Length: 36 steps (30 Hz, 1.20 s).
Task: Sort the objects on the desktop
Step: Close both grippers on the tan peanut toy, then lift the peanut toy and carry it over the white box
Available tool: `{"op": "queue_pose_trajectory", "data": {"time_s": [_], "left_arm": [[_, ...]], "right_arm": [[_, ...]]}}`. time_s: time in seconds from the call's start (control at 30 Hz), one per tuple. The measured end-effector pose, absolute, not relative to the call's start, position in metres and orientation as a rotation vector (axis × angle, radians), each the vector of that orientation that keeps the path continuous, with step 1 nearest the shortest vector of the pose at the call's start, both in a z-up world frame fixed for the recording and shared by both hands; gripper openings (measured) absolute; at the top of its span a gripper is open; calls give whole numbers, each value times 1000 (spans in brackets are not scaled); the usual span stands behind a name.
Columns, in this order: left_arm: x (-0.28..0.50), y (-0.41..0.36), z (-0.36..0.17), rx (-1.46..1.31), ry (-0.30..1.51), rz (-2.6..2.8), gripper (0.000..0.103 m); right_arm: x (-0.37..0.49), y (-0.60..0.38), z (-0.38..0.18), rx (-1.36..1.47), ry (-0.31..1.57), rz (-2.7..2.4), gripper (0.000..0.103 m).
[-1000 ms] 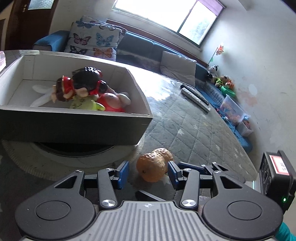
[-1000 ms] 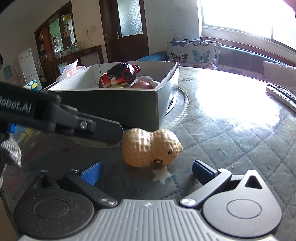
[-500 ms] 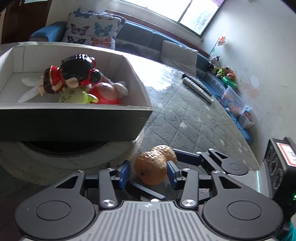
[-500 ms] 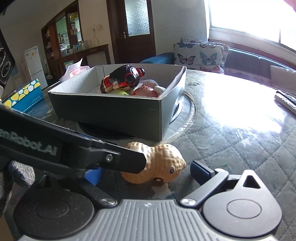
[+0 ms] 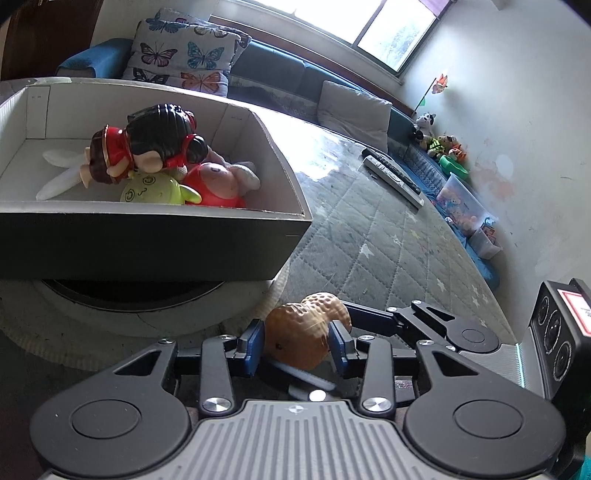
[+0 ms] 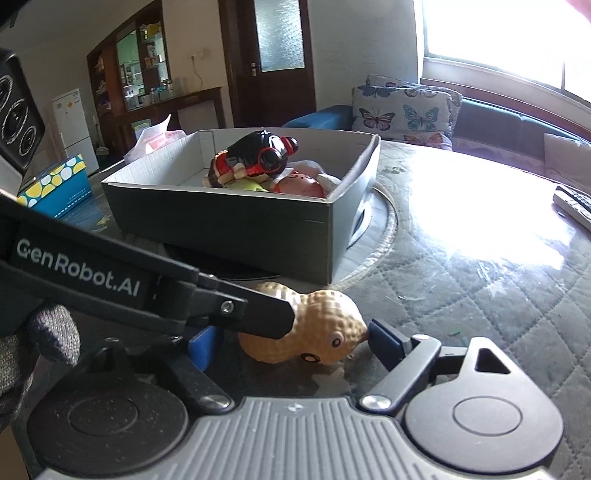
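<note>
A lived-in home's living room: a blue sofa (image 5: 280,74) with butterfly cushions (image 6: 402,110) under a bright window (image 5: 373,22), a fridge (image 6: 72,127), a wooden cabinet (image 6: 147,70) (shelves crowded), and remote controls (image 5: 391,173) on the quilted table (image 5: 388,251).

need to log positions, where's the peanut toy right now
The peanut toy lies on the quilted table cover between the left gripper pads, just in front of the box's near corner.

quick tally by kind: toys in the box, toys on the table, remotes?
Toys in box: 3 visible: doll, green toy, red toy
Toys on table: 1, peanut
Remotes: 2
Total: 6
</note>
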<state>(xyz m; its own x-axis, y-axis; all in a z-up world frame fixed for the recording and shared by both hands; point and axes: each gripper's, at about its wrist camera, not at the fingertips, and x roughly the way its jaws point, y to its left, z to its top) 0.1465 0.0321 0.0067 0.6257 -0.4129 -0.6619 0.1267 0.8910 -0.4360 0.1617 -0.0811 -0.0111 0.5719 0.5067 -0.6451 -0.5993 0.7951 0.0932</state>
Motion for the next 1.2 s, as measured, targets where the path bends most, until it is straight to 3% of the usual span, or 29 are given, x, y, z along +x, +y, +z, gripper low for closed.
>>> {"op": "queue_pose_trajectory", "data": {"time_s": [0.1,0.63,0.9,1.2], "left_arm": [[145,34,6,-381,847,-321,41],[119,62,48,-454,683,-316,41],[154,90,69,-493,605,-282,40],[200,113,46,-613,651,-290,39]], "right_arm": [[160,-84,-10,-138,712,636,75],[144,-59,41,-208,555,648,75],[184,-27,66,-223,493,659,75],[224,-10,54,-306,548,660,75]]}}
